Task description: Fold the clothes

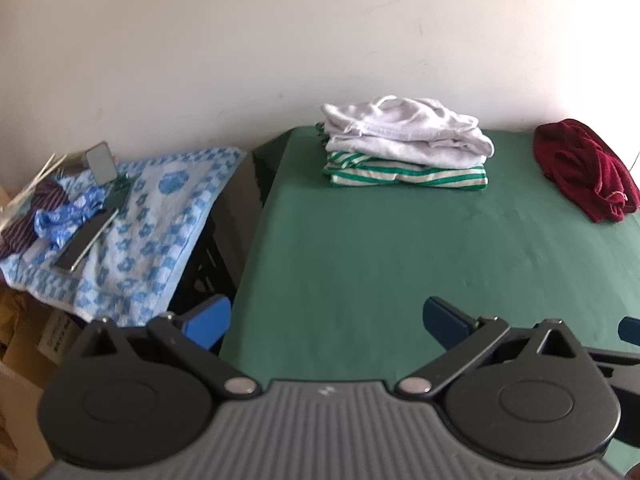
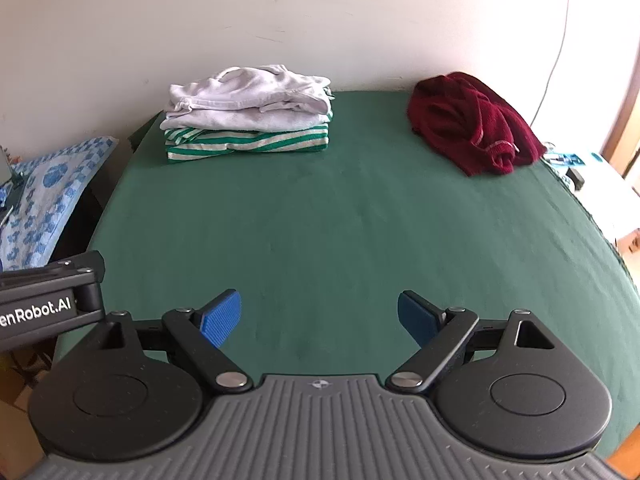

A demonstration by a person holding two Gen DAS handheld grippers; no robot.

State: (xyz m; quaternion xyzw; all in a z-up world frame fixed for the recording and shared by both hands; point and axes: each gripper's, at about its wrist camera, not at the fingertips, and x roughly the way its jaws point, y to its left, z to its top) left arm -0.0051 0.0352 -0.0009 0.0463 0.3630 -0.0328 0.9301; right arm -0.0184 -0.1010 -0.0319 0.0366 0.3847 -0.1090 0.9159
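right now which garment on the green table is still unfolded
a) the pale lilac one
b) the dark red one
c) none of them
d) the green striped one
b: the dark red garment lies crumpled by the wall, apart from the neat stack where the pale lilac pieces sit on the green striped one.

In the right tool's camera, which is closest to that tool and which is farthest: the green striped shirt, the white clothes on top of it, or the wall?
From the right tool, open over the green cloth:
1. Green striped shirt, bottom of the pile, far left of the table.
2. White clothes, stacked on the shirt, a bit farther back.
3. Wall, behind everything.
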